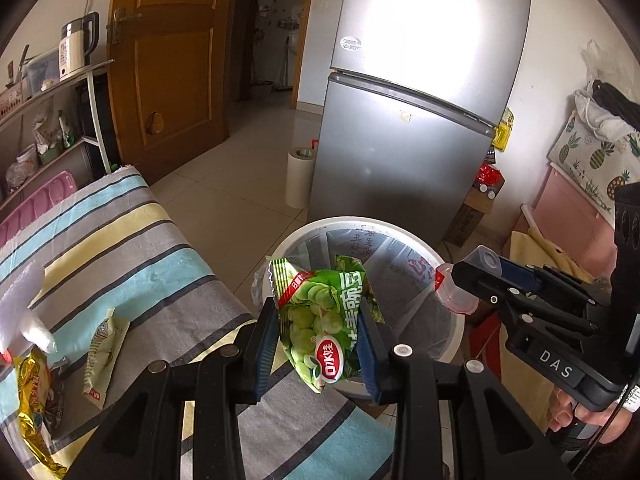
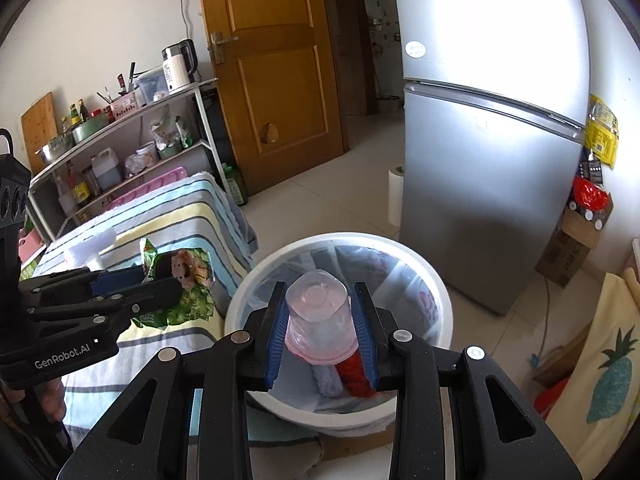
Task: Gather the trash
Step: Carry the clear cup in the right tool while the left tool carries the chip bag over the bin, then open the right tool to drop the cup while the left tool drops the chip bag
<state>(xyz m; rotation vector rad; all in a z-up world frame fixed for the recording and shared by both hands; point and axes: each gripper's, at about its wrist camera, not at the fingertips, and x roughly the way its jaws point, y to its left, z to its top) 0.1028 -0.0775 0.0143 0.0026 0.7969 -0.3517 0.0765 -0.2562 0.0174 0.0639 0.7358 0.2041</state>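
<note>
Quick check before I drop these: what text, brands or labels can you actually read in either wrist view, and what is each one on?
"DAS": on the right gripper.
"GenRobot.AI": on the left gripper.
Red oval logo with white characters on the green snack bag: upside down, not surely readable.
Handwriting on the trash bin liner: too faint to read.
Round sticker on the fridge, kettle label, cardboard box print: too small.

We see bin (image 2: 436, 300) mouth open below | fridge (image 1: 400, 152) close behind it | striped tabletop (image 1: 160, 248) edge crowds bin's left | floor (image 1: 240, 168) toward door (image 1: 168, 60) clear
</note>
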